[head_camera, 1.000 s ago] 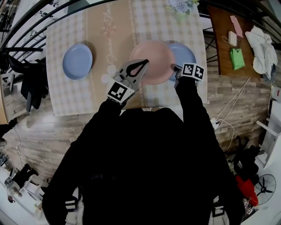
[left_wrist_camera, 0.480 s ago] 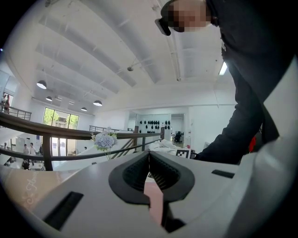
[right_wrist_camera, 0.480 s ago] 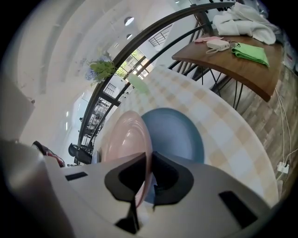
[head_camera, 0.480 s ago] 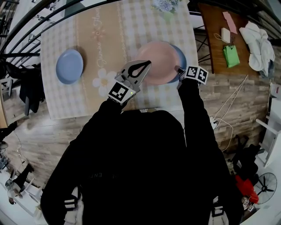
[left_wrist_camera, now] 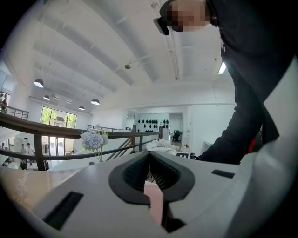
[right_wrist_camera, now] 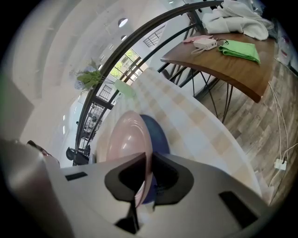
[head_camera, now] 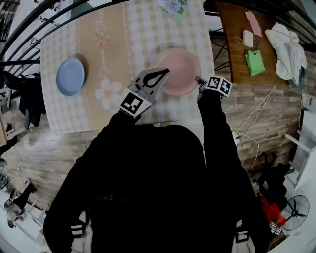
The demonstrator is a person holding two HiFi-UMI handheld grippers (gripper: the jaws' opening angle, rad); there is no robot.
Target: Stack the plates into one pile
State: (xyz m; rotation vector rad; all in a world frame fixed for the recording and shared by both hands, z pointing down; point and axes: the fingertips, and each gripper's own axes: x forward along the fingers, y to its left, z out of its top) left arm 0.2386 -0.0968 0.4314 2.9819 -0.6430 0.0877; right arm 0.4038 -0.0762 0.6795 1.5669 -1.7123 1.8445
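A pink plate (head_camera: 178, 69) is held over the right part of the checked table by both grippers. My left gripper (head_camera: 163, 71) is shut on its left rim, where a pink sliver (left_wrist_camera: 154, 201) shows between the jaws. My right gripper (head_camera: 198, 79) is shut on the right rim (right_wrist_camera: 145, 139). In the right gripper view a dark blue plate (right_wrist_camera: 158, 132) lies directly under the pink one; in the head view the pink plate hides it. A second, light blue plate (head_camera: 70, 76) sits alone at the table's left end.
The tablecloth (head_camera: 113, 44) has a beige runner with a daisy print. A vase of flowers (head_camera: 173, 6) stands at the far edge. To the right is a wooden side table (head_camera: 232, 29) with a green bag (head_camera: 254, 62) and white cloth (head_camera: 286, 44). A railing curves behind.
Both grippers carried the pink plate to the right over the dark blue plate, which showed beside it a second ago and is now covered in the head view.
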